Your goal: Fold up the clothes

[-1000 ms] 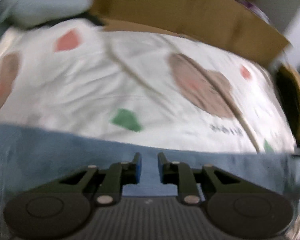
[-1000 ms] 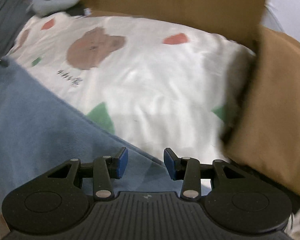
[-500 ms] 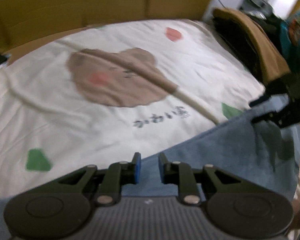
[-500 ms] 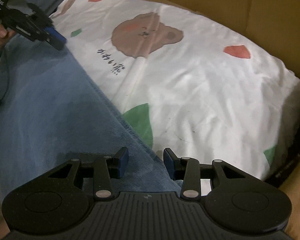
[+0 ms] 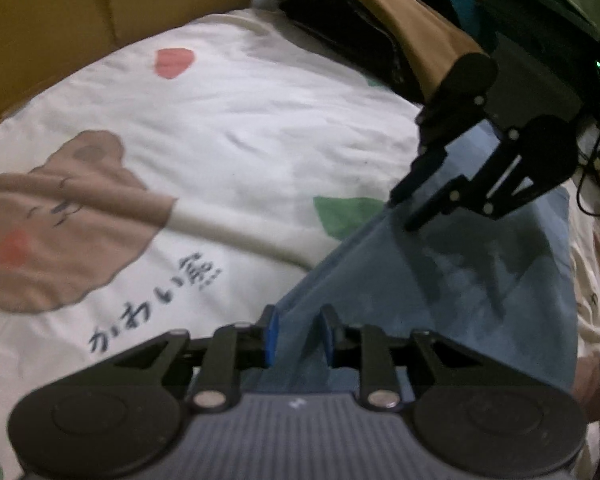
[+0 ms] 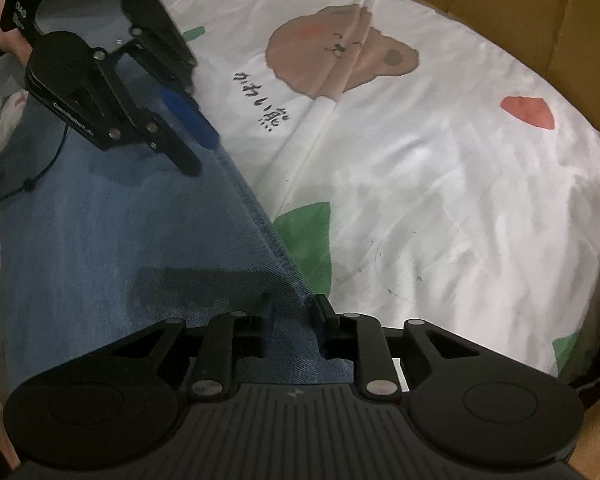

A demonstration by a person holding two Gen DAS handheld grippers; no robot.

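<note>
While the blue denim garment (image 6: 112,240) lies stretched along the near edge of the bear-print bedsheet (image 6: 420,160), both of your grippers have cloth between their fingers. Your left gripper (image 5: 298,338) has its two fingers closed in on a bunched fold of the denim, with the fabric rising between the blue pads. Your right gripper (image 6: 292,322) sits at the garment's stitched edge, just beside the green patch (image 6: 308,236) printed on the sheet, and its fingers pinch the denim there too. From the right wrist view, the left gripper shows farther along the same edge, toward the brown bear print (image 6: 340,52), its fingertips on the denim. From the left wrist view, the right gripper shows at the far end of the garment, near the sheet's green patch. A brown cardboard wall (image 6: 520,12) stands behind the sheet, and a tan cushion (image 5: 400,20) lies past the sheet's corner.
</note>
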